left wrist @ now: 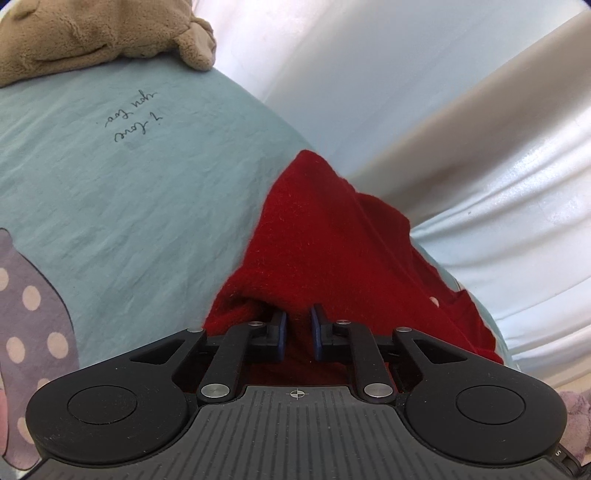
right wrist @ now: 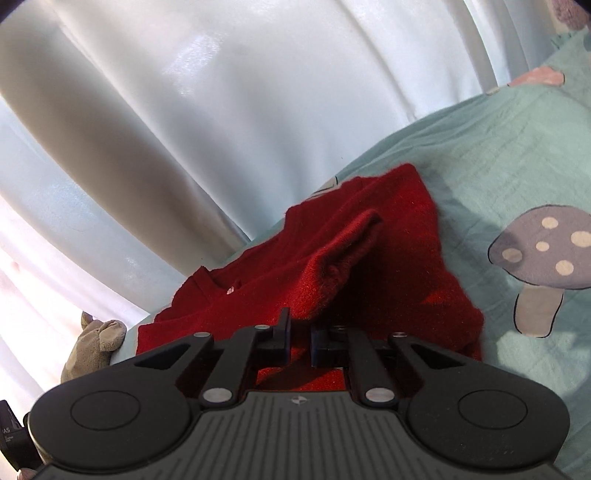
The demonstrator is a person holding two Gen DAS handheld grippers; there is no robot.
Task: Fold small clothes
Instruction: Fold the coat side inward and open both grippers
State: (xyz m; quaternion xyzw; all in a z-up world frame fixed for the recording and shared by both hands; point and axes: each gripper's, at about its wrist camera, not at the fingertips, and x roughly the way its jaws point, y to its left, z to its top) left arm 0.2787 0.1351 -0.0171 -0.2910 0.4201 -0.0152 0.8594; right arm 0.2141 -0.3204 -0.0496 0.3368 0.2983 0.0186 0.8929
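Observation:
A small red knit garment (left wrist: 325,236) lies on a light teal bedsheet (left wrist: 129,192), near its edge by the curtain. My left gripper (left wrist: 298,325) is shut on an edge of the garment, with red cloth pinched between the blue pads. In the right wrist view the same red garment (right wrist: 369,266) is bunched and partly lifted into a ridge. My right gripper (right wrist: 300,332) is shut on another edge of it, and the cloth covers the fingertips.
A beige plush toy (left wrist: 92,33) lies at the far left of the bed and shows in the right wrist view (right wrist: 92,343) too. White curtains (right wrist: 221,110) hang just past the bed's edge. The sheet (right wrist: 498,155) carries mushroom prints (right wrist: 543,254) and handwriting (left wrist: 135,118).

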